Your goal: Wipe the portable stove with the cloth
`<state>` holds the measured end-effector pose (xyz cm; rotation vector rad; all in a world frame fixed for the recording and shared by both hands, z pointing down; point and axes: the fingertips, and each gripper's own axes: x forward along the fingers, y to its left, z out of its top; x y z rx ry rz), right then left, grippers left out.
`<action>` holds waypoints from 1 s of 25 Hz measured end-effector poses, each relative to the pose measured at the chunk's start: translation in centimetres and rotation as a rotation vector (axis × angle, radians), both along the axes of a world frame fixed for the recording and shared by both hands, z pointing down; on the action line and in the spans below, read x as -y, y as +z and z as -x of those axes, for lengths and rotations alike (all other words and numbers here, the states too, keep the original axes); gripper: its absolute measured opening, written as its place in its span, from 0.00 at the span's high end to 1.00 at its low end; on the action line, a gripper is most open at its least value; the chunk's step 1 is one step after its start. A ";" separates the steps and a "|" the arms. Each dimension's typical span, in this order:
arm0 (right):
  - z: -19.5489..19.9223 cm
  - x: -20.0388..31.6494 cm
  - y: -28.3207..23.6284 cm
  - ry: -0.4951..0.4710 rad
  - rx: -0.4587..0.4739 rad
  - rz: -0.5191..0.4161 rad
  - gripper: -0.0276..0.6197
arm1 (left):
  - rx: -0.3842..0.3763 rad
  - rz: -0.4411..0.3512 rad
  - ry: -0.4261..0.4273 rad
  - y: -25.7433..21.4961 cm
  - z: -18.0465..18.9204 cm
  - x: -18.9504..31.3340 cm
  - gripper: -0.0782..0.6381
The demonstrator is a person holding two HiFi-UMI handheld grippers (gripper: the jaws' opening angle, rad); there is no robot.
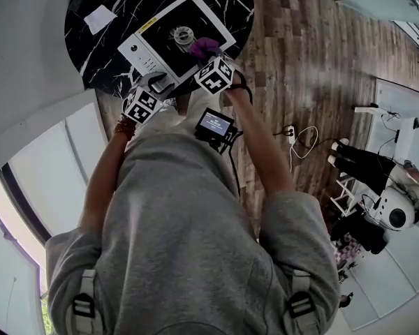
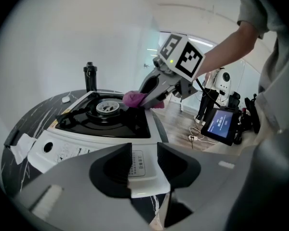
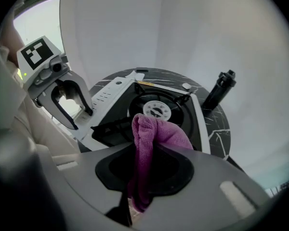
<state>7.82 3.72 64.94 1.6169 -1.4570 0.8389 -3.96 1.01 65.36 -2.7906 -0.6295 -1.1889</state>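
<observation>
Right gripper [image 3: 147,153], fingers [image 3: 183,170] clamped on the cloth [image 3: 156,134], hangs with the stove [image 3: 113,90] burner [image 3: 156,110] dead ahead; left gripper [image 2: 144,154] gapes empty at the stove's corner.

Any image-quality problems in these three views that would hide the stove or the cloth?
Head view: heavy fisheye bends the floorboards, and the portable stove looks small near the top edge. Left gripper view: dark round vignette, with the near jaws soft but the stove sharp. Right gripper view: the window is blown out at upper left, and the cloth is clear and evenly lit.
</observation>
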 end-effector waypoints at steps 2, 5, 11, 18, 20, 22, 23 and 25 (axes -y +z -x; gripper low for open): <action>2.6 1.0 0.1 -0.035 0.036 0.000 0.83 | 0.000 -0.001 0.008 0.2 0.1 0.0 0.66; 4.9 2.0 0.1 -0.020 0.085 -0.015 0.83 | -0.001 0.000 0.011 0.2 0.3 0.0 0.67; 6.2 1.6 -0.8 0.134 0.587 -0.175 0.83 | -0.013 0.004 0.011 0.3 0.3 0.1 0.68; 1.8 -1.0 -3.6 0.130 0.520 -0.358 0.82 | -0.026 0.019 0.054 0.1 0.0 0.0 0.69; -2.2 -2.0 -3.8 0.205 0.333 -0.332 0.82 | -0.018 0.008 0.066 0.2 0.2 0.0 0.69; -4.9 -2.8 -3.4 0.209 0.163 -0.259 0.82 | -0.014 -0.010 0.077 0.2 0.3 0.0 0.69; -5.5 -2.8 -3.1 0.182 0.108 -0.226 0.82 | -0.019 -0.017 0.078 0.1 0.3 0.0 0.69; -5.5 -2.4 -2.5 0.104 0.029 -0.164 0.82 | -0.032 -0.023 0.069 -0.1 -0.1 0.2 0.68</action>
